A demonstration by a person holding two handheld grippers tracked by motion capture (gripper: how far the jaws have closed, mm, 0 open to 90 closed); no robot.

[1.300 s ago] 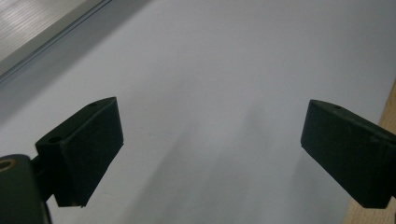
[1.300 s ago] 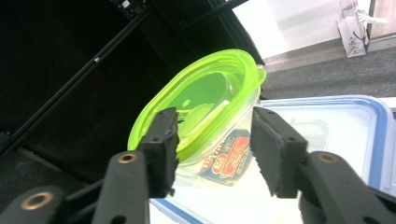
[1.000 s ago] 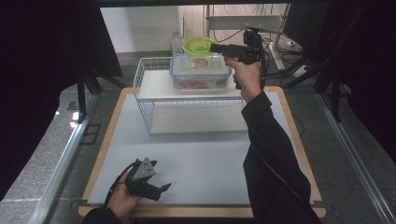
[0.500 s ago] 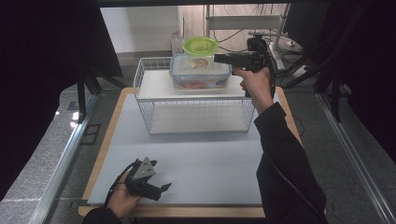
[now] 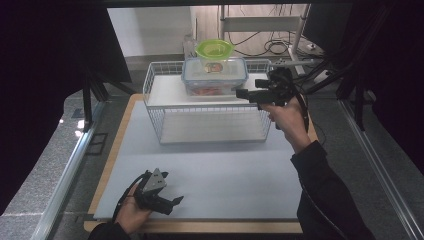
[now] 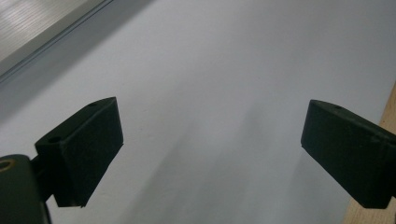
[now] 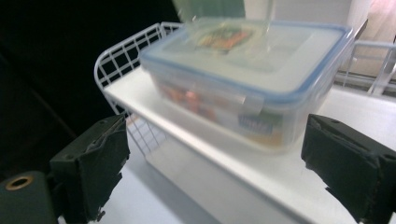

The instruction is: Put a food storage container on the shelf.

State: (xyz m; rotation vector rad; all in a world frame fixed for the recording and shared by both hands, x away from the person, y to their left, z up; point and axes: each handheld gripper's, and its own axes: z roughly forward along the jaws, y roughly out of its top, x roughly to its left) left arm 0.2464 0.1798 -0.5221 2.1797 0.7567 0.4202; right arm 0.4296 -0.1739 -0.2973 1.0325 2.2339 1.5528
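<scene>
Hovering right gripper [image 5: 243, 93] beside plastic box [image 5: 215, 75] on wire shelf [image 5: 155, 95], jaws just opening, empty; left gripper [image 5: 175, 201] spread wide, empty, on table [image 5: 225, 170].

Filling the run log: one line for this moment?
right tongs: open, empty | facing food container on wire rack | green bowl on lid

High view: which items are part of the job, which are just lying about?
In the job:
- green bowl
- clear lidded container
- wire shelf rack
- right tool, open

Lying about:
- left tool, open, idle
- cables on floor
</scene>
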